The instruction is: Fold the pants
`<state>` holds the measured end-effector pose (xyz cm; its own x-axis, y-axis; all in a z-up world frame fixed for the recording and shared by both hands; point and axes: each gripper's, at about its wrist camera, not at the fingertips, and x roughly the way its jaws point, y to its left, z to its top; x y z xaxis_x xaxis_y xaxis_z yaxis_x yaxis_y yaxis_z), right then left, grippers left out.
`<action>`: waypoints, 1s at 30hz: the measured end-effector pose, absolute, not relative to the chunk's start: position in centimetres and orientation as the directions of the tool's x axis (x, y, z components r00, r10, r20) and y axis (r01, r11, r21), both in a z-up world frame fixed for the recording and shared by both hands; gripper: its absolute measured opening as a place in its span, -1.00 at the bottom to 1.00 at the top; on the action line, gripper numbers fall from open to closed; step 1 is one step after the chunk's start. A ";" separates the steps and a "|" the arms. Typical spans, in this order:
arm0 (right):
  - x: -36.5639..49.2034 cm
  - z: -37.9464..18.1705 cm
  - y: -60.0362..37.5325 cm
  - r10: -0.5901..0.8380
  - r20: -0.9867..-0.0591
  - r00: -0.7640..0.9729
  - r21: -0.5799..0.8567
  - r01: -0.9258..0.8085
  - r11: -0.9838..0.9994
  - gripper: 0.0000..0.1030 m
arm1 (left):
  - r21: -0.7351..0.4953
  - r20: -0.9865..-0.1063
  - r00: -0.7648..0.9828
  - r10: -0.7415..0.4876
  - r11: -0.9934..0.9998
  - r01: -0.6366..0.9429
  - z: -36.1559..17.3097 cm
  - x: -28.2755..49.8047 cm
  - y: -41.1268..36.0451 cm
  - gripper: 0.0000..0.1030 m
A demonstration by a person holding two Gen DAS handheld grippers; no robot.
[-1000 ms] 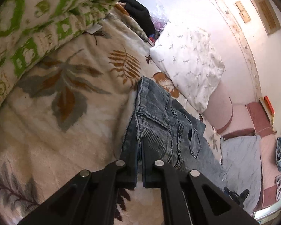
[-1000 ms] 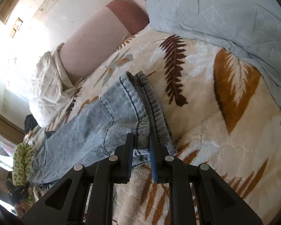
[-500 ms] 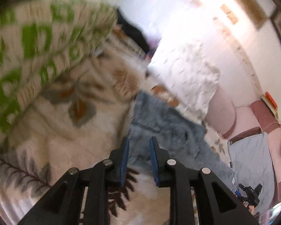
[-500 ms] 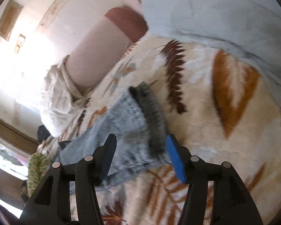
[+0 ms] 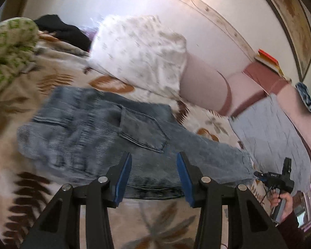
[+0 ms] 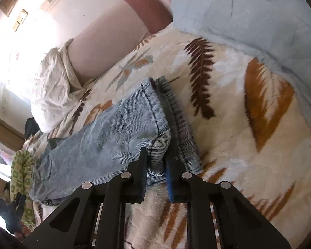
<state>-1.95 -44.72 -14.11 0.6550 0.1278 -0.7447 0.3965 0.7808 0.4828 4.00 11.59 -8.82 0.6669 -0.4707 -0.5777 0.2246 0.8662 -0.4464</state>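
Blue jeans (image 5: pixel 93 128) lie flat across a cream blanket with a leaf pattern (image 5: pixel 20 186), waistband to the left and back pocket up. My left gripper (image 5: pixel 153 155) hovers over their near edge at mid-length. Its jaws are opening and nothing is pinched between the blue pads. In the right wrist view the leg end of the jeans (image 6: pixel 105 137) runs away to the left. My right gripper (image 6: pixel 156 155) is closing on the near hem corner, and the denim fills the gap between its fingers. The right gripper (image 5: pixel 280 178) and the hand holding it also show in the left wrist view.
A white pillow (image 5: pixel 139 49) and a pink bolster (image 5: pixel 205 87) lie beyond the jeans by the wall. A green-patterned quilt (image 5: pixel 8 49) is piled at the left. A grey-blue quilt (image 6: pixel 248 20) covers the blanket past the leg hems.
My left gripper let go of the waist end, opened, and swung right along the jeans to their middle. My right gripper opened, then closed again on the hem corner.
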 end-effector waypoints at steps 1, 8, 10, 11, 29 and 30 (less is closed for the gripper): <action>-2.1 -14.2 -44.8 0.109 -0.755 0.647 0.461 0.404 0.790 -0.74 | -0.443 -0.579 0.662 -0.476 0.865 0.235 -9.1 4.2 11.1 -0.07; -2.0 -15.7 -45.5 0.080 -0.815 0.575 0.390 0.440 0.809 -0.73 | -0.450 -0.577 0.651 -0.493 0.857 0.250 -10.5 4.9 11.1 -0.06; -2.0 -15.7 -45.1 0.098 -0.831 0.548 0.368 0.407 0.836 -0.64 | -0.433 -0.591 0.651 -0.476 0.868 0.242 -10.9 5.4 11.1 0.09; -2.2 -15.4 -45.3 0.120 -0.828 0.547 0.387 0.405 0.828 -0.60 | -0.422 -0.603 0.646 -0.469 0.874 0.240 -11.2 5.7 10.9 0.09; 8.2 -15.8 -42.9 0.033 -0.815 0.578 0.316 0.396 0.862 -0.84 | -0.351 -0.669 0.575 -0.471 0.882 0.314 -12.4 6.3 9.0 0.14; 8.5 -15.7 -42.1 -0.010 -0.821 0.570 0.262 0.394 0.881 -0.85 | -0.350 -0.673 0.571 -0.471 0.882 0.314 -12.4 6.4 8.9 0.14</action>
<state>8.45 -42.13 -15.73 0.5702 -0.0100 -0.8214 0.3936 0.8810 0.2625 6.36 8.93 -12.40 0.5712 -0.4705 -0.6725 0.3142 0.8823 -0.3505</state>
